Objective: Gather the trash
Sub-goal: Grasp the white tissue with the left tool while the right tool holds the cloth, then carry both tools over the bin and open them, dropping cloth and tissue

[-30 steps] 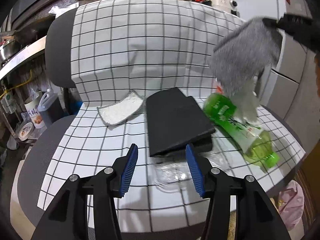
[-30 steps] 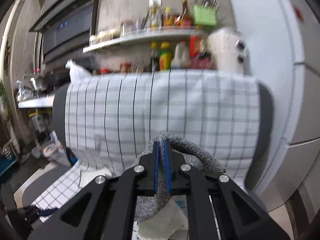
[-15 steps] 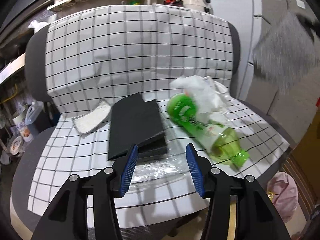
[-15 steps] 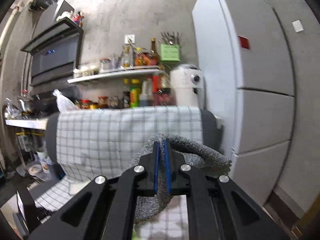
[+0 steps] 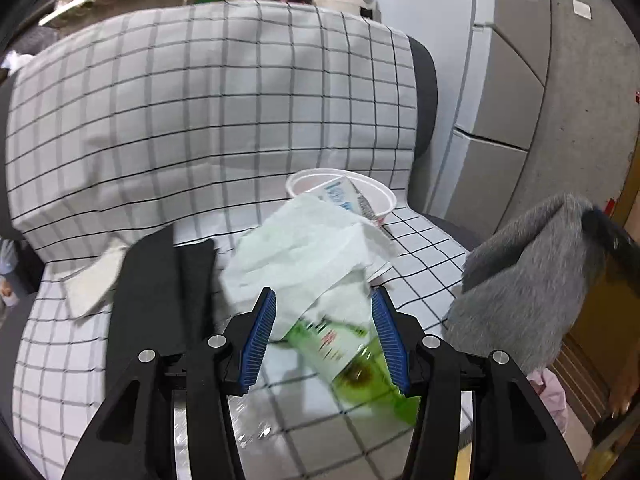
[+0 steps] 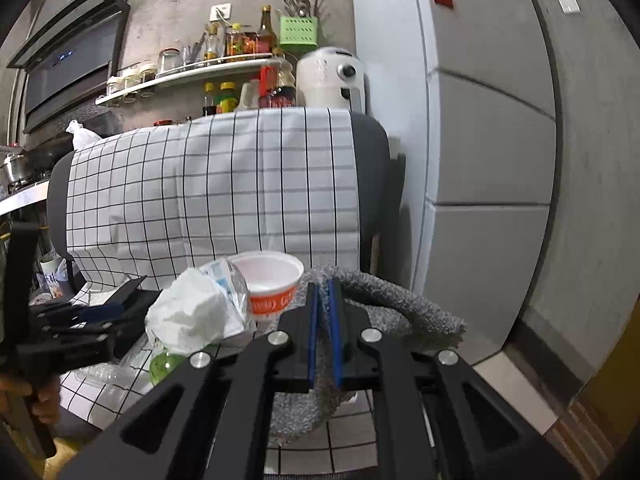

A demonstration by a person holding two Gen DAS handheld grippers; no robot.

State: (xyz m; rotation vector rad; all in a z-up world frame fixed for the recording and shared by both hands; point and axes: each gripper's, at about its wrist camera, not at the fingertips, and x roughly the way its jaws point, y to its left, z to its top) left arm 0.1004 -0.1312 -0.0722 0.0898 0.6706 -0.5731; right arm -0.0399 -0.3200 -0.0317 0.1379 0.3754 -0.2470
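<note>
The green bottle (image 5: 356,364) is blurred and half covered by a crumpled white tissue (image 5: 308,248); in the right wrist view only its round end (image 6: 166,364) peeks out at 7 o'clock of the tissue. The left gripper (image 5: 324,340) stands spread, pads apart on either side of the bottle, not touching it. The right gripper (image 6: 324,340) is pressed together, pinching a grey cloth (image 6: 384,296), whose lower part is cut off behind the fingers. One white cup (image 6: 272,280) sits at 12 o'clock of the tissue, a carton (image 5: 340,196) partly hidden in it. One black folder (image 5: 160,296) lies at 9 o'clock on the checked chair cover (image 5: 200,100). Clear plastic (image 6: 100,376) is hard to make out.
</note>
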